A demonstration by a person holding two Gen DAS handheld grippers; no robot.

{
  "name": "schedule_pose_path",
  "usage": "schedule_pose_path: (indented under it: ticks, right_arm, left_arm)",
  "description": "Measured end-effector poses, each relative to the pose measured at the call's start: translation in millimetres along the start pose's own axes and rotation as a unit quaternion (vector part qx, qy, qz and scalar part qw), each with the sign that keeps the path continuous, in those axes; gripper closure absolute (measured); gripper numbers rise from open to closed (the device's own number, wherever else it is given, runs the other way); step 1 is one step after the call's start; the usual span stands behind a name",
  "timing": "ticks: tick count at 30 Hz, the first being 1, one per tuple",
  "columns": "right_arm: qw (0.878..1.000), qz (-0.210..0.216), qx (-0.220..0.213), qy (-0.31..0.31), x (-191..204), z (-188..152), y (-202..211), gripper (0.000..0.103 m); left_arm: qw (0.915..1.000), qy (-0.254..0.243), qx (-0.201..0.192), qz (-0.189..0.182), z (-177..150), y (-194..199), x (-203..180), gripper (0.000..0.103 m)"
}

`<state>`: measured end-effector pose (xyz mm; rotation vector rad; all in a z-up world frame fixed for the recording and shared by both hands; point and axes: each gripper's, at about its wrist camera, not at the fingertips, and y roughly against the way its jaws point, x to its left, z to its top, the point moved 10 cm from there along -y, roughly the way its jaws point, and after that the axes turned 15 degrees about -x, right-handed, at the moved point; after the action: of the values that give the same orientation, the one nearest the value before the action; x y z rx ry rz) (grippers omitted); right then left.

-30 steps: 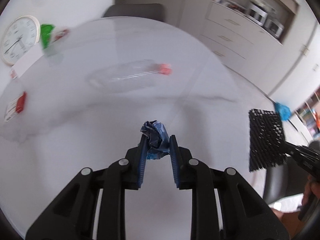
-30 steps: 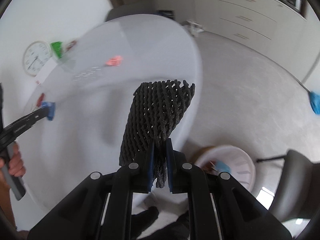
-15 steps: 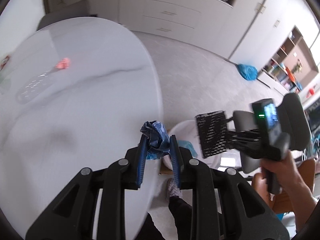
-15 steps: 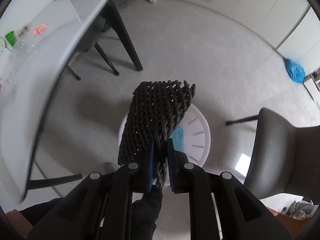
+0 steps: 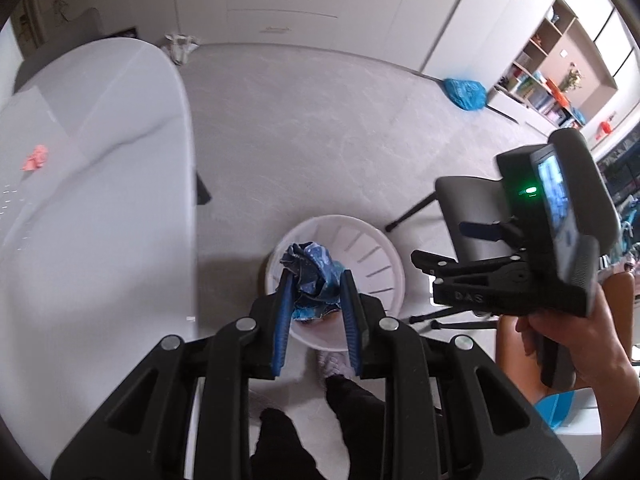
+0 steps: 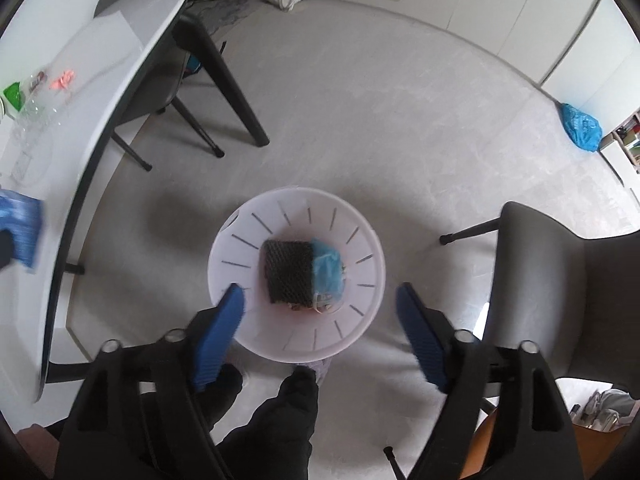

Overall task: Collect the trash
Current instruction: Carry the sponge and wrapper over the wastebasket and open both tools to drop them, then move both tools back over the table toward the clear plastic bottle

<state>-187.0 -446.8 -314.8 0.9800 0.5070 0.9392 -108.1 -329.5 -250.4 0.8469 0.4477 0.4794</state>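
Observation:
My left gripper [image 5: 314, 280] is shut on a crumpled blue wrapper [image 5: 310, 274] and holds it above the white trash bin [image 5: 372, 240] on the floor. My right gripper [image 6: 320, 294] is open and empty above the same bin [image 6: 248, 240]. The black foam net [image 6: 286, 272] lies inside the bin beside a blue plastic piece [image 6: 328, 270]. The right gripper's body also shows in the left wrist view [image 5: 500, 280], at the right.
The white table [image 5: 100, 200] lies at the left, with a clear plastic bottle with a pink cap [image 6: 62, 80] and a green item [image 6: 12, 94] on it. A grey chair [image 6: 560, 300] stands right of the bin. A blue bag [image 6: 580, 126] lies on the floor.
The right gripper opened and the black foam net dropped into the bin. The left gripper swung from the table to above the bin with the blue wrapper.

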Motion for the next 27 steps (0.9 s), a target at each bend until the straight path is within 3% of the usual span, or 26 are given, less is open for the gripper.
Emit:
schedule_pose_path:
  ticks: [4, 6, 8, 9, 12, 27]
  right_arm:
    - [1.000, -0.009, -0.017, -0.008, -13, 6, 22, 0.016]
    - [1.000, -0.009, -0.023, -0.012, -16, 10, 28, 0.013]
    - [0.999, -0.006, -0.031, -0.012, -17, 14, 34, 0.009]
    - [0.999, -0.007, -0.033, -0.011, -17, 15, 35, 0.009]
    - [0.999, -0.009, -0.035, -0.011, -19, 18, 36, 0.008]
    - [0.999, -0.003, -0.038, -0.018, -7, 23, 36, 0.008]
  left_arm:
    - [0.9998, -0.009, 0.013, -0.008, 0, -15, -17, 0.077]
    - [0.9998, -0.009, 0.018, -0.008, 2, -20, -25, 0.062]
    - [0.9997, -0.006, 0.022, -0.004, 2, -20, -28, 0.033]
    - [0.9998, -0.005, 0.020, -0.005, 2, -18, -30, 0.023]
    - [0.9998, -0.011, 0.019, -0.001, 3, -14, -33, 0.013]
    - [0.9999, -0.009, 0.007, 0.012, 5, 0, -22, 0.010]
